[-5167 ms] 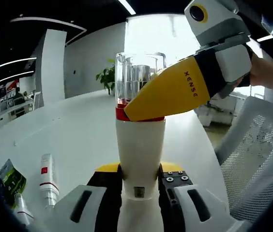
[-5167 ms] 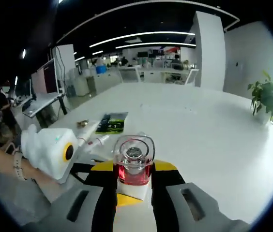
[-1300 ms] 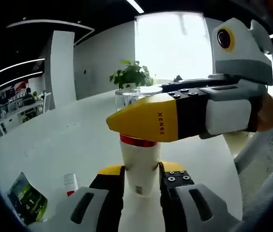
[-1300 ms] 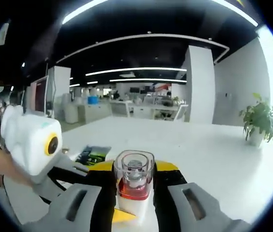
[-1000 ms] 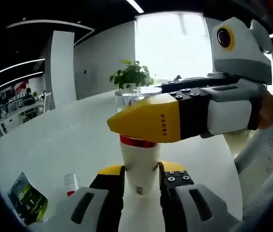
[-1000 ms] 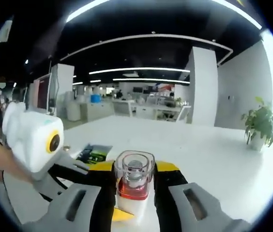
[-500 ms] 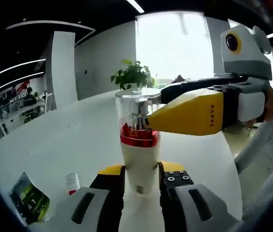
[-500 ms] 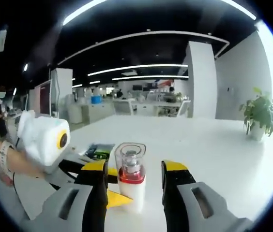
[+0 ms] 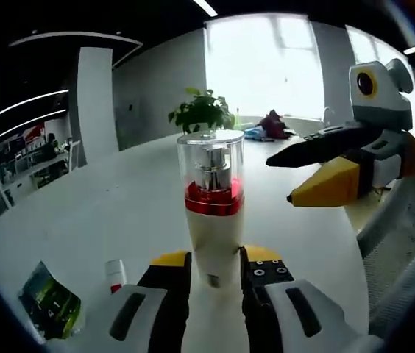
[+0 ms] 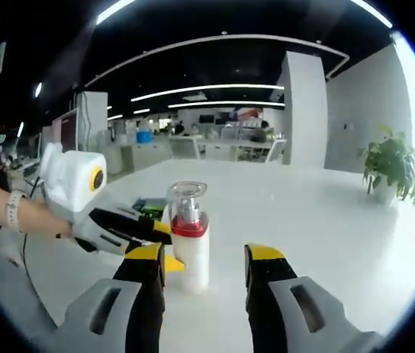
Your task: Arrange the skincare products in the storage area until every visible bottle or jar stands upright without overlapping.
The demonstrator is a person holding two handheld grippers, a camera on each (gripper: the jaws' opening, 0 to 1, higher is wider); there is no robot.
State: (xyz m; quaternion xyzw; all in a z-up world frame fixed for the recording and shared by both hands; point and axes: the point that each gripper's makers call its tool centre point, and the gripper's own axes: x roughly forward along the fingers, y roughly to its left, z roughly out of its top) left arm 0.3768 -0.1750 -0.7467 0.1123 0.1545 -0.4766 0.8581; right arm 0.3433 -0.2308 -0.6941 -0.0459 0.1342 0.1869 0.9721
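Item 1: white pump bottle [image 9: 211,213] standing upright on the white table [image 9: 104,213], left gripper [image 9: 211,268] clamping its base at 6 o'clock. Right gripper [image 10: 204,268], jaws spread, hanging clear at 3 o'clock (bottle apparently being settled). Next: releasing, then attending to the fallen tube [image 9: 114,273] at 8 o'clock.

No lettering can be read in either view. The white bottle with a clear cap and red band [image 9: 211,220] carries a small dark mark low on its front, at lower centre of the left gripper view, but it is too small to make out. At lower left of that view, the flat green and black packet [image 9: 49,303] shows pale print that is too blurred to read. The small white tube with a red label [image 9: 114,273] just beside it is equally illegible.
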